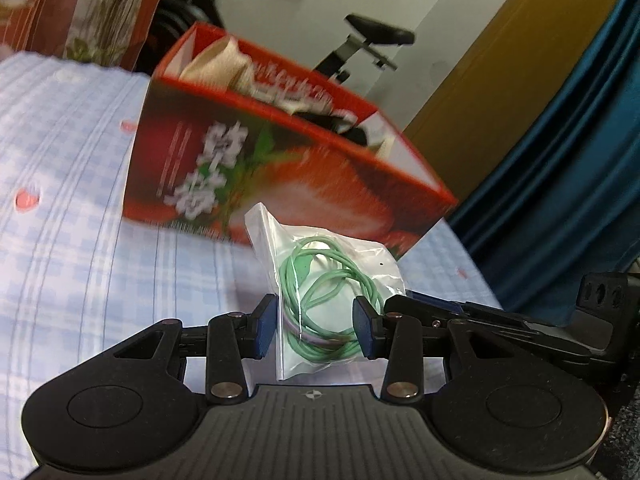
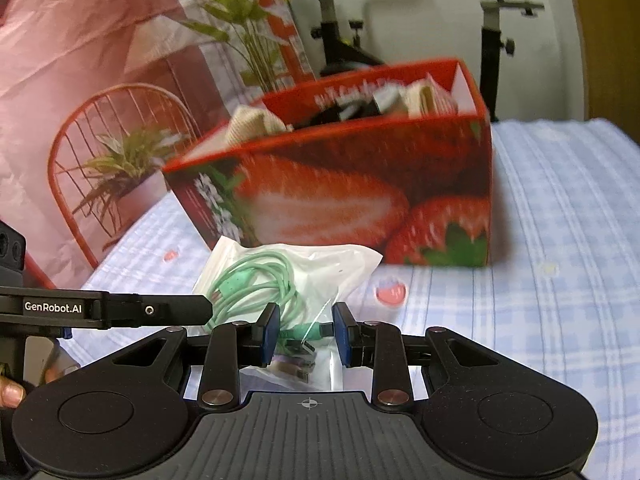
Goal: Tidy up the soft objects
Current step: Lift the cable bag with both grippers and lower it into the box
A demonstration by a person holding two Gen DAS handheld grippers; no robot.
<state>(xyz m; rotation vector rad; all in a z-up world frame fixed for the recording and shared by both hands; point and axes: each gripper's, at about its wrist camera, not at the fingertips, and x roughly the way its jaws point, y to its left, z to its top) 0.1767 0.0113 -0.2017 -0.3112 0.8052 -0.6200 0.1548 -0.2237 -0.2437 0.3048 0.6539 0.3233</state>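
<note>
A clear bag [image 1: 328,296] of green cable [image 1: 320,300] sits on the bed [image 1: 80,200] before the strawberry box [image 1: 280,160], between both grippers' [image 1: 316,328] [image 2: 306,334] parted fingers.

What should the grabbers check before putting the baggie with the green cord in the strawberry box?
1. Left gripper around the baggie: ok, a pad on each side.
2. Firm pinch: cannot tell, gaps show.
3. Right gripper at the baggie's other end: ok, jaws apart.
4. Strawberry box top open: ok.
5. Room inside: cannot tell, cloth things already fill much.
6. Green cord fully inside the baggie: ok.
</note>
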